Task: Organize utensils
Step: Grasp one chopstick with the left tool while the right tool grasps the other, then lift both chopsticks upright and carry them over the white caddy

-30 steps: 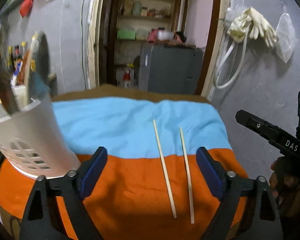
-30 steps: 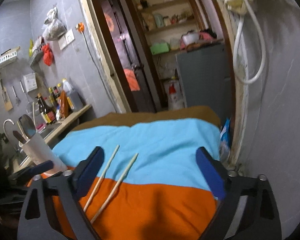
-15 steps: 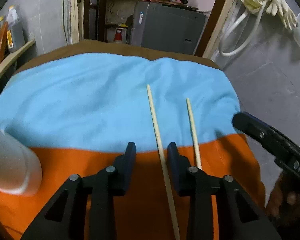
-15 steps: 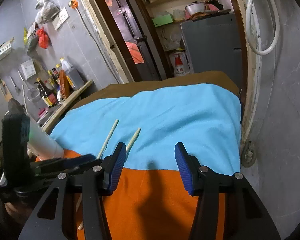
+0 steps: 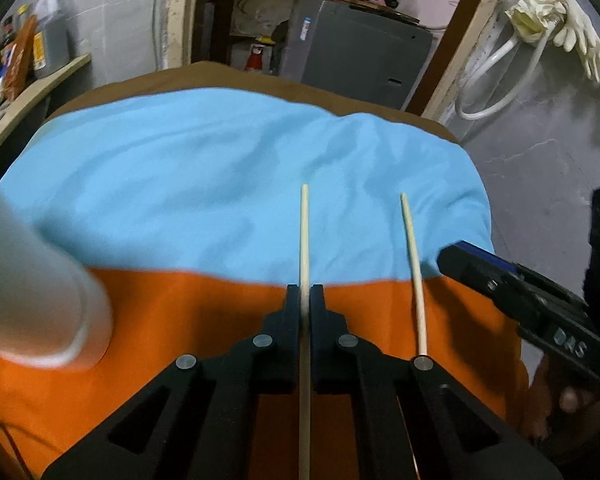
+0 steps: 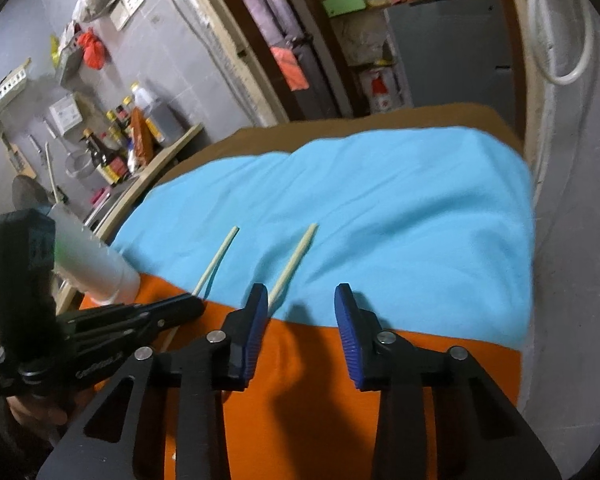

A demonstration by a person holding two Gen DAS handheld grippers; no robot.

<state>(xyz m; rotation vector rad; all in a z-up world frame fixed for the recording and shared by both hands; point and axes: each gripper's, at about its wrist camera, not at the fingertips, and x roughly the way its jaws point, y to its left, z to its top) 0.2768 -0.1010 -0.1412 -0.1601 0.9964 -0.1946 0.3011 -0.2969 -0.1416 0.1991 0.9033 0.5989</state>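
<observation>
A cramped kitchen with grey walls and an open doorway surrounds a counter (image 5: pixel 236 72) draped in a cloth (image 5: pixel 204 184) that is blue at the far half and orange at the near half. Two wooden chopsticks lie on it, roughly parallel and apart. The left gripper (image 5: pixel 305 300) has just been closing and now has its fingers clenched on the left chopstick (image 5: pixel 304 236), pinching it near the colour seam while the stick still rests on the cloth. The right chopstick (image 5: pixel 414 272) lies free. In the right wrist view, the right gripper (image 6: pixel 302 300) has also been closing, yet its blue-padded fingers stand apart with nothing between them; the right chopstick (image 6: pixel 296 258) passes just outside the left pad. If the fingers finish closing here, they will likely miss the stick or nudge it sideways. The left grip is thin and off-centre, so the long stick may pivot or slip when lifted. The white utensil holder (image 6: pixel 96 264) stands close at the left, beside the left gripper (image 6: pixel 188 306), and a careless swing could knock it.
</observation>
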